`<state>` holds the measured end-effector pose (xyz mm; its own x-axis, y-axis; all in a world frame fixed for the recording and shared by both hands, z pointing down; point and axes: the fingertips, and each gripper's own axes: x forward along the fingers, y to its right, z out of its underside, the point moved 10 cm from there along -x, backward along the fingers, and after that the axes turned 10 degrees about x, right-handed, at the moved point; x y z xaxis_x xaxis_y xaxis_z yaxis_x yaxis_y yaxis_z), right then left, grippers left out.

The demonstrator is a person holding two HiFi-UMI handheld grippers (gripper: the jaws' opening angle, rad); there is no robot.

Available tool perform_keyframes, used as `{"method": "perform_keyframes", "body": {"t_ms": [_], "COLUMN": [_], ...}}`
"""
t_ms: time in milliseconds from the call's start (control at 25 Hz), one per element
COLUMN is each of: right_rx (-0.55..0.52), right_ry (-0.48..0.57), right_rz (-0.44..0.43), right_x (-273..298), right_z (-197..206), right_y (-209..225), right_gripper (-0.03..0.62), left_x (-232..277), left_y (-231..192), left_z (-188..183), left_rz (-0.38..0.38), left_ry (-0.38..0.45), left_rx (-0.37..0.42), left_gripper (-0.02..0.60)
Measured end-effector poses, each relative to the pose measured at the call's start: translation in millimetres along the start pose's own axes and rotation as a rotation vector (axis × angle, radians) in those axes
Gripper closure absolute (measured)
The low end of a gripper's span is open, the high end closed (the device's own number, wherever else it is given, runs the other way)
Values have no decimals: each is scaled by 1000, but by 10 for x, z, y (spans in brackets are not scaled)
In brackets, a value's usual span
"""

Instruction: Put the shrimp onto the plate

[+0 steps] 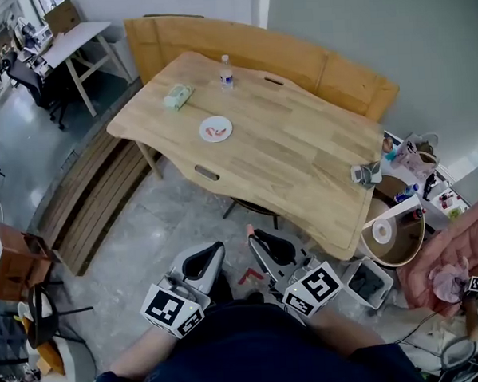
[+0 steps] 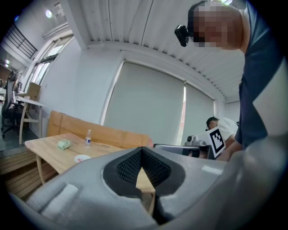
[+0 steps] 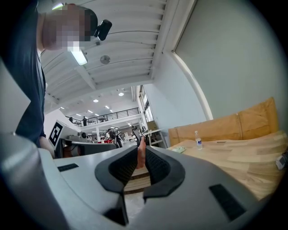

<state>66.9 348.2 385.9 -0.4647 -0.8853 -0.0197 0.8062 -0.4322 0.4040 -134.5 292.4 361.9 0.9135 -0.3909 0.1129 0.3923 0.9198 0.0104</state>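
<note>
Pale matt wood, grain showing, on table (image 1: 301,151) and bench (image 1: 336,69) behind it. Smooth white plate (image 1: 216,129); clear plastic bottle (image 1: 226,72). Matt grey plastic shells on left gripper (image 2: 142,150) and right gripper (image 3: 141,147) — ribbed black pads, the right's closed on a smooth pink shrimp (image 3: 141,156). Mottled grey floor (image 1: 169,230), faint sheen.

I see the small round white plate (image 1: 216,130) on the far left part of the light wooden table (image 1: 301,159), with pink shrimp pieces (image 1: 217,132) on it. Behind the plate stands the clear plastic water bottle (image 1: 226,72), and the green packet (image 1: 178,96) lies to the bottle's left. My left tool (image 1: 217,246) and right tool (image 1: 252,233) hang side by side near me, short of the table's near edge. A single pink shrimp (image 3: 140,150) sits between the right tool's jaws.
</note>
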Motion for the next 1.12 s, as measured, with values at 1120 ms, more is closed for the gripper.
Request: {"method": "perform_keyframes", "body": {"t_ms": [1120], "right_rx": [22], "right_ry": [-9], "right_rz": [173], "right_x": [2456], "right_z": [-619], "right_y": [1382], "right_gripper": [534], "left_x": [1469], "left_y": [-2811], "left_z": [-225], "left_rz": [164], "left_ry": [53], "left_rx": [2], "left_gripper": [577]}}
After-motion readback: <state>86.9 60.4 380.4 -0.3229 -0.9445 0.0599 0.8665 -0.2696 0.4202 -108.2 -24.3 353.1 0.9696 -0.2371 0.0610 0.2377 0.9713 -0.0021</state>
